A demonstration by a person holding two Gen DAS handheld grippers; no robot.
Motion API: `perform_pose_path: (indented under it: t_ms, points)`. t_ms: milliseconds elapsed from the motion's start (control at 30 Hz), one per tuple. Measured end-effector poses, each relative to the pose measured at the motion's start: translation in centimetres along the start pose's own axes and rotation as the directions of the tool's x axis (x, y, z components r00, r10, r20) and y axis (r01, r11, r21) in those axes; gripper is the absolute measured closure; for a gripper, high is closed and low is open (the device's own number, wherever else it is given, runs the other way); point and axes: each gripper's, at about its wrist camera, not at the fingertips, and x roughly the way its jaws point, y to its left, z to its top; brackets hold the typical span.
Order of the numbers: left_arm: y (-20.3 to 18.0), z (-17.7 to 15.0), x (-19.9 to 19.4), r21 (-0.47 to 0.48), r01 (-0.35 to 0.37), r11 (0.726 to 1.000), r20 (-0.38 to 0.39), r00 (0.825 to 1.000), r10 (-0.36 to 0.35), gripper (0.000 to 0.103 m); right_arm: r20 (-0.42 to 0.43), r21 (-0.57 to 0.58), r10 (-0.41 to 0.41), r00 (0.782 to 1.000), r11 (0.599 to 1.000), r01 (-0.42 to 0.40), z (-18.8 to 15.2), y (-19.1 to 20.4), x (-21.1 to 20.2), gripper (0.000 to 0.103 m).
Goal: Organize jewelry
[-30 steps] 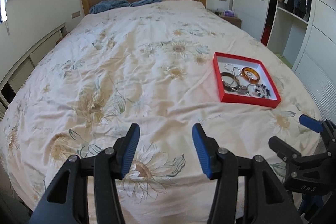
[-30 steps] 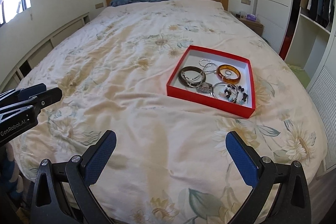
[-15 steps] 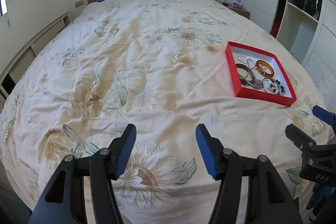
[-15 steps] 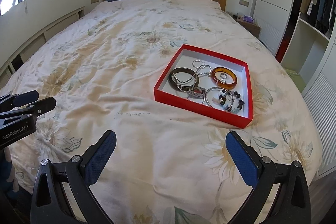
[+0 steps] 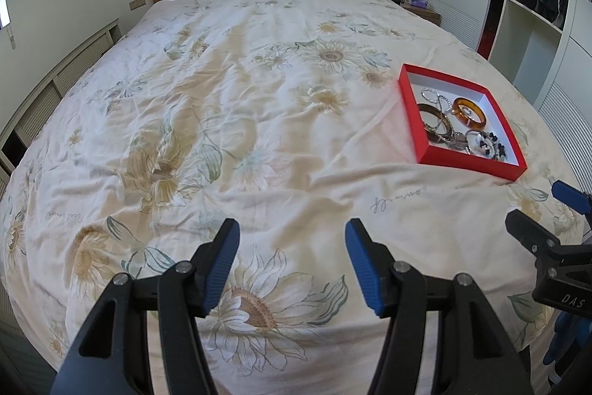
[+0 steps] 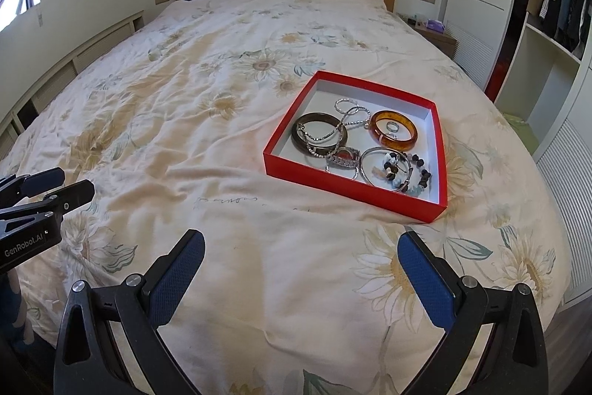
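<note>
Jaws spread wide on the right gripper [image 6: 299,278], narrower but parted on the left gripper [image 5: 292,261]; nothing held in either, both hovering over the foot of the bed [image 6: 185,91], well short of the box.

Jewelry all inside the shallow red box [image 6: 281,165] on the floral quilt: dark brown bangle [image 6: 296,134] with a silver chain [image 6: 351,111] draped across it, amber bangle [image 6: 407,137] with a small ring [image 6: 392,126] inside, a watch [image 6: 344,156] just beside a thin silver bangle [image 6: 364,156], beaded bracelet [image 6: 423,174] overlapping it. Fits a heap awaiting sorting or a collection already gathered; impossible to settle which.

Risks: pieces overlapping, so lifting 1 likely drags the chain or beads along. Soft quilt beneath, so downward pressure may tip the light box. Tiny ring easily lost between wide pads.
</note>
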Motion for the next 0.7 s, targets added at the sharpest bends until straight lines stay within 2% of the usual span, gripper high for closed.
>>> perform_pose_path:
  t_ms: [700]
  points:
    - [0.2,-0.1,-1.5,-0.008,0.005,1.0,0.022,1.0,-0.005,0.045,0.018,-0.007,-0.004,1.0,1.0,0.004,0.0,0.5,-1.2,0.001]
